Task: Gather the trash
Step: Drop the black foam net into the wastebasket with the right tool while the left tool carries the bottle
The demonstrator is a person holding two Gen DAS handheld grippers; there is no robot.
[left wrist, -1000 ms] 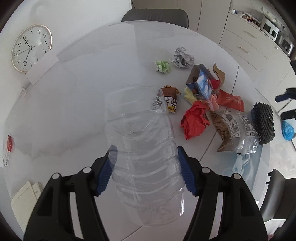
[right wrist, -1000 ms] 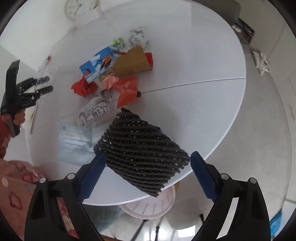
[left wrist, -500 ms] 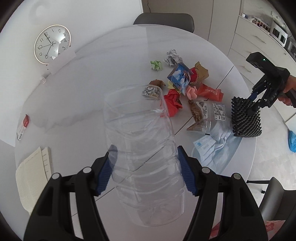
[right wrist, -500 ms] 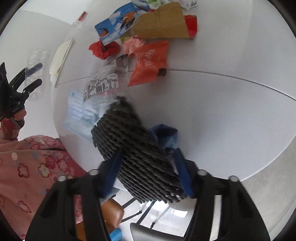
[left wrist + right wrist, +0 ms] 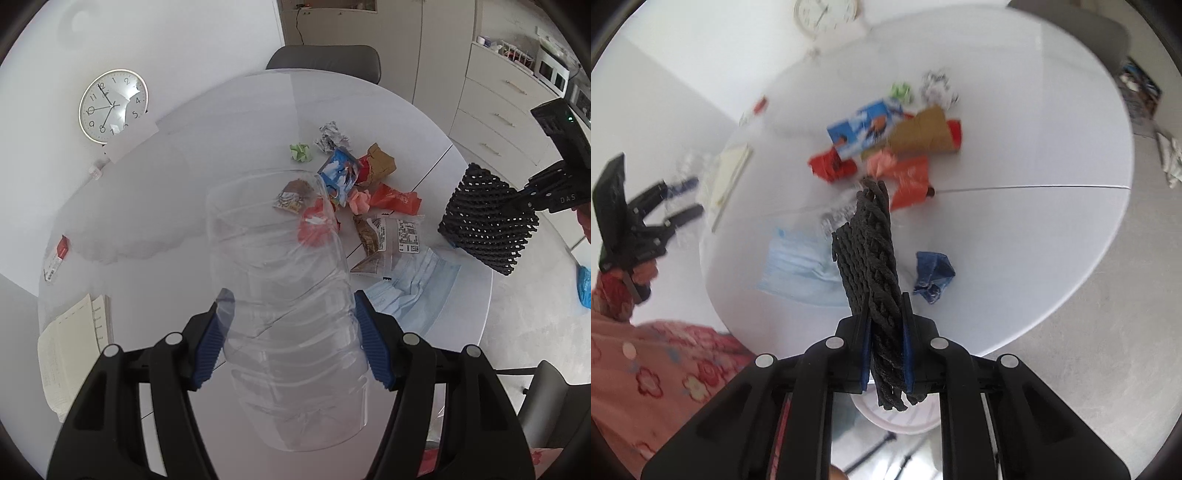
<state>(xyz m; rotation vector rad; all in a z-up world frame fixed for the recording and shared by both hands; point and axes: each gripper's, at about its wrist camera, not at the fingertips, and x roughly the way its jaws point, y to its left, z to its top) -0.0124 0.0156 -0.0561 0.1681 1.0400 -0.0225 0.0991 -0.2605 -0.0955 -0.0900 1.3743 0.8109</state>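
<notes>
My left gripper (image 5: 291, 332) is shut on a clear crushed plastic bottle (image 5: 284, 295) and holds it above the round white table (image 5: 229, 122). The jaws of my right gripper (image 5: 886, 354) are closing on a black foam net sleeve (image 5: 873, 251), pressed flat between the blue pads and lifted off the table. From the left wrist view the same black net (image 5: 487, 225) hangs from the right gripper (image 5: 532, 201) past the table's right edge. A heap of wrappers (image 5: 354, 184), a light blue face mask (image 5: 413, 295) and a crumpled blue scrap (image 5: 932, 273) lie on the table.
A wall clock (image 5: 112, 105) leans at the table's far left. A notepad (image 5: 74, 347) and a small red-and-white packet (image 5: 57, 254) lie near the left edge. A grey chair (image 5: 325, 61) stands behind the table, drawers (image 5: 498, 122) to the right. A person's floral sleeve (image 5: 646, 376) shows at lower left.
My right gripper closed on the black net, squeezed it flat and lifted it off the table. My left gripper rose and drew back with the bottle, so more of the table shows.
</notes>
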